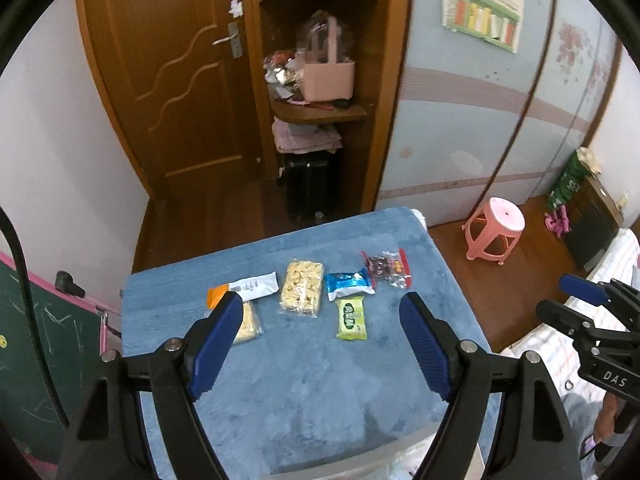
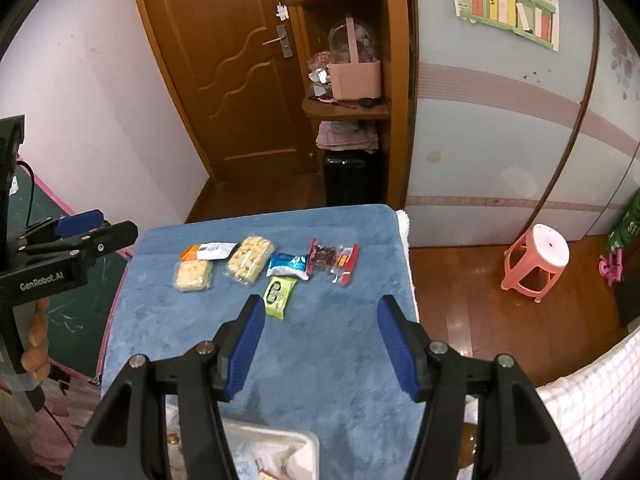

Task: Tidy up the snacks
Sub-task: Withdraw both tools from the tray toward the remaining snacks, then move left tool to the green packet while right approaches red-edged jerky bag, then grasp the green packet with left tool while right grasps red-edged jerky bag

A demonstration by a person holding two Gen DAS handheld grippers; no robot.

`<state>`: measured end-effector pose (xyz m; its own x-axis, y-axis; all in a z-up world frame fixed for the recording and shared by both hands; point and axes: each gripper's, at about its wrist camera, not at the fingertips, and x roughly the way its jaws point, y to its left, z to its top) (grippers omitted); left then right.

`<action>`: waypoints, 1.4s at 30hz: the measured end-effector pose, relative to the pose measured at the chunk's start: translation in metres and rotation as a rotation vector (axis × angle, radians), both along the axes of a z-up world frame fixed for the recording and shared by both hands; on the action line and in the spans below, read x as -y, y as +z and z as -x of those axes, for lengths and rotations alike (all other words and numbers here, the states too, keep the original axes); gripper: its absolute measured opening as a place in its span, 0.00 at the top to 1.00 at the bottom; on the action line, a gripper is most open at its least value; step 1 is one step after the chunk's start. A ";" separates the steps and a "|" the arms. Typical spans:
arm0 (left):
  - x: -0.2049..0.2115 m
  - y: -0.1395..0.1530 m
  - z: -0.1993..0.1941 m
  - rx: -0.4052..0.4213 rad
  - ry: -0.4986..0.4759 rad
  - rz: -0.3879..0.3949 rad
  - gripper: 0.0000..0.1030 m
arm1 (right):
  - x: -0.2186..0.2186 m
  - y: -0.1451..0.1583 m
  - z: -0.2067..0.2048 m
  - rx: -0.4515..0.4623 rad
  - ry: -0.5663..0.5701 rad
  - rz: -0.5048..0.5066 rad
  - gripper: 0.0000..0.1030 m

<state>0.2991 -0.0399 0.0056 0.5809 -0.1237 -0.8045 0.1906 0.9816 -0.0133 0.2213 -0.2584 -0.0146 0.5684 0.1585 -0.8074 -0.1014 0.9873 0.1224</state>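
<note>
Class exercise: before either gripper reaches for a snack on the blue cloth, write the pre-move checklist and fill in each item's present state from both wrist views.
1. Left gripper empty, jaws apart: ok.
2. Right gripper empty, jaws apart: ok.
3. Green packet lying apart from its neighbours, free to grasp: ok.
4. Blue packet clear of the red-edged packet: not ok, they touch.
5. White container at the near edge has room: cannot tell.
</note>
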 end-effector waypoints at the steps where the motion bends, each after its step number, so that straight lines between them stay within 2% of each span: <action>1: -0.002 -0.004 -0.007 -0.014 0.008 0.005 0.23 | 0.001 -0.002 -0.008 -0.008 -0.005 0.002 0.43; 4: -0.005 -0.018 -0.025 -0.048 0.028 0.020 0.23 | 0.003 -0.010 -0.029 -0.031 -0.015 -0.021 0.43; 8: 0.002 -0.037 -0.047 -0.071 0.035 -0.001 0.23 | 0.007 -0.023 -0.060 -0.073 -0.030 -0.054 0.43; 13: 0.021 -0.070 -0.072 -0.110 0.012 -0.015 0.23 | 0.008 -0.050 -0.098 -0.129 -0.045 -0.042 0.43; 23: 0.061 -0.190 -0.109 -0.290 0.017 -0.057 0.23 | 0.019 -0.123 -0.146 -0.255 -0.105 -0.045 0.43; 25: 0.062 -0.213 -0.113 -0.333 0.032 -0.045 0.26 | 0.020 -0.136 -0.151 -0.272 -0.105 -0.052 0.43; 27: 0.063 -0.230 -0.116 -0.371 0.042 -0.031 0.34 | 0.021 -0.147 -0.156 -0.289 -0.113 -0.065 0.43; 29: 0.062 -0.247 -0.119 -0.407 0.060 -0.017 0.38 | 0.023 -0.160 -0.160 -0.311 -0.122 -0.089 0.43; 35: 0.059 -0.278 -0.123 -0.466 0.106 0.041 0.39 | 0.022 -0.189 -0.172 -0.349 -0.137 -0.124 0.43; 42: 0.067 -0.294 -0.121 -0.474 0.117 0.060 0.42 | 0.023 -0.224 -0.187 -0.394 -0.163 -0.171 0.43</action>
